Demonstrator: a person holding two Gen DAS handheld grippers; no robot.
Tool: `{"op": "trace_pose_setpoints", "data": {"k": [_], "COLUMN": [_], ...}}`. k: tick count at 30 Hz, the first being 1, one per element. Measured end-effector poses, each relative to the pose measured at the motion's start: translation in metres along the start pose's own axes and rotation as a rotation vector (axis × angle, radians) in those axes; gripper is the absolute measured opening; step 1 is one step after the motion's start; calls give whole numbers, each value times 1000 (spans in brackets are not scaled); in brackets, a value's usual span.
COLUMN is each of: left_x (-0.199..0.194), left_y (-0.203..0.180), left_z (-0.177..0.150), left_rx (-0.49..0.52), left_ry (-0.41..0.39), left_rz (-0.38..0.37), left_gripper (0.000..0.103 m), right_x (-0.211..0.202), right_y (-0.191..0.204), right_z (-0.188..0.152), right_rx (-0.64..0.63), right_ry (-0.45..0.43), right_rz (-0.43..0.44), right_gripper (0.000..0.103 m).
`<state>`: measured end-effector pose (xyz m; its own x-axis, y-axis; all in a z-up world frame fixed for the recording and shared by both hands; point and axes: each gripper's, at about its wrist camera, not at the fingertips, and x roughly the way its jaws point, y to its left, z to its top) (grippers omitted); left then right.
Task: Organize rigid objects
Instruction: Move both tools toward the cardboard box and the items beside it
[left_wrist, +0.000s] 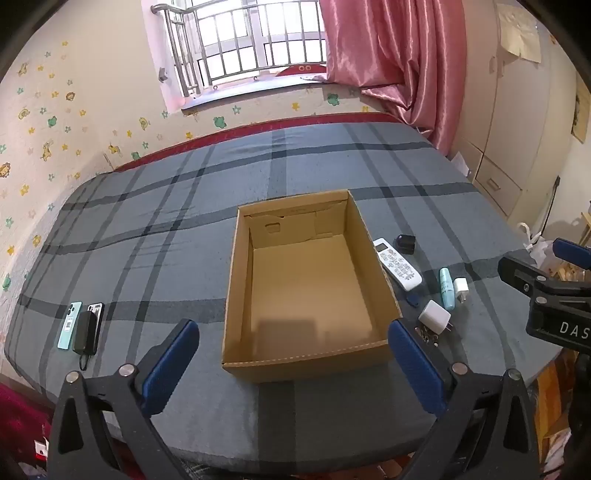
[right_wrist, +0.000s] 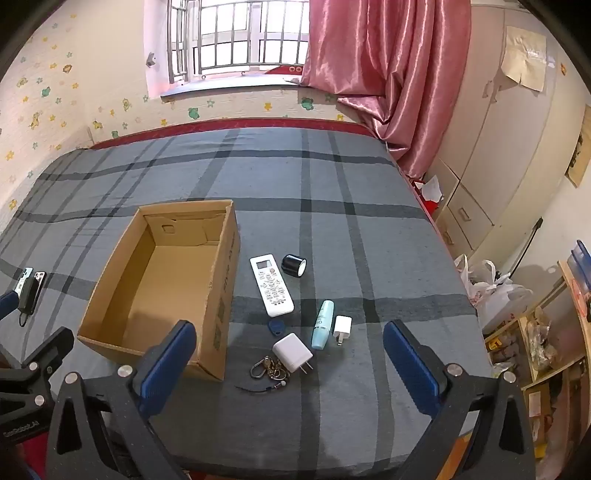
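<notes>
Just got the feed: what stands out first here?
An empty cardboard box sits mid-bed on the plaid blanket. To its right lies a cluster: white remote, chargers, teal tube, keys. Two phones lie far to its left.

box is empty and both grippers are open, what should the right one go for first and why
Probably lower the right gripper onto the larger white charger. It lies nearest, right between the open jaws, beside the empty cardboard box, so the carry is short. The key ring touches it, so a grip across the charger's body looks safest.
</notes>
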<state>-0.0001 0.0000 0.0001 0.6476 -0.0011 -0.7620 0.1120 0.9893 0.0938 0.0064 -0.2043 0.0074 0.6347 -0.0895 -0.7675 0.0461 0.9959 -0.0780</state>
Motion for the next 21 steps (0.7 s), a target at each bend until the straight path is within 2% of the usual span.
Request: {"op": "trace_pose_setpoints", "data": {"k": [4, 8, 10, 18, 21], "left_x": [0, 0, 1, 3, 4], "left_y": [2, 0, 0, -1, 3], "left_z": [1, 0, 0, -8, 0], "left_rx": [-5, 4, 4, -2, -5], "left_ry": [1, 0, 1, -5, 4], "left_rz": [-6, 3, 1, 12, 11], "left_gripper": [103, 103, 103, 103, 103], "right_x": [-1, 0, -3, -2, -2], "right_y": [-2, 8, -5, -4, -3], "right_z": [1, -2, 1, 2, 4], "right_rx": [-13, -12, 5, 7, 5], "right_ry": [-5, -7, -7, -5, -6], "right_rz": [-20, -20, 6, 1, 0], "right_gripper": [103, 103, 103, 103, 103]}}
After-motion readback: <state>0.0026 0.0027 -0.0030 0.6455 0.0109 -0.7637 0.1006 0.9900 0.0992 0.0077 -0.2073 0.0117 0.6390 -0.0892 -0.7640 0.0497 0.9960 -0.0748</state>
